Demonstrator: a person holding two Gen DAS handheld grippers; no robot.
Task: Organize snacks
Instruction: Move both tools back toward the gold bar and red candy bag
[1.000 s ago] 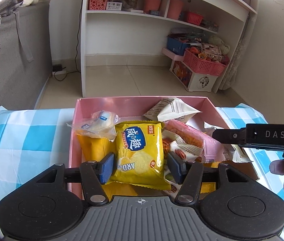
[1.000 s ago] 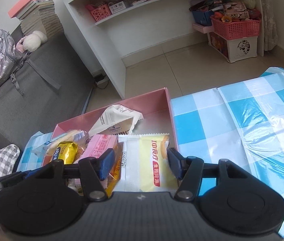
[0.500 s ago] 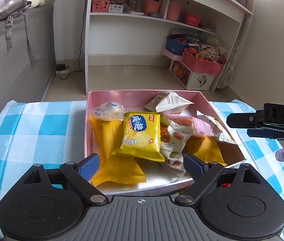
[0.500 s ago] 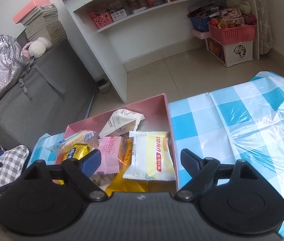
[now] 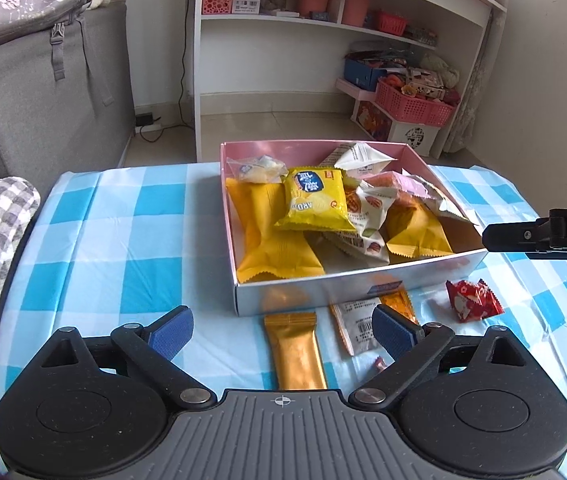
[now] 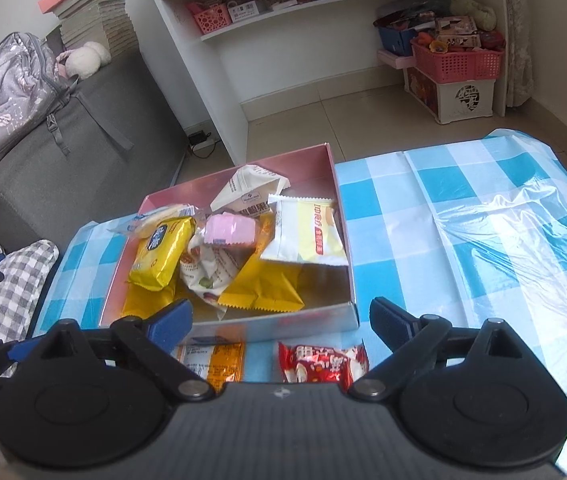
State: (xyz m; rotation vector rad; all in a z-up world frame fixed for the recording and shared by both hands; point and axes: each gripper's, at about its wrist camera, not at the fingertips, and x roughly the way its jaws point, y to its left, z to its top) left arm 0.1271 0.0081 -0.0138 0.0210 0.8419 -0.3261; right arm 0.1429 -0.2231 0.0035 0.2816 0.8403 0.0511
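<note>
Left wrist view shows the left claw [image 5: 282,334] freshly spread and empty above a gold bar [image 5: 295,354] on the desk [image 5: 123,240], outside the pink box [image 5: 363,284]. Right claw [image 6: 281,322], likewise just opened with nothing between, hangs over the red packet [image 6: 321,362], probably next for boxing.

I read "ARD" on the yellow chip bag [image 5: 315,204], and "DA" on my right gripper [image 5: 543,236].

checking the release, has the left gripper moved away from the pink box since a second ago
Yes. The left gripper has pulled back from over the pink box, jaws just opened with nothing between them.
</note>
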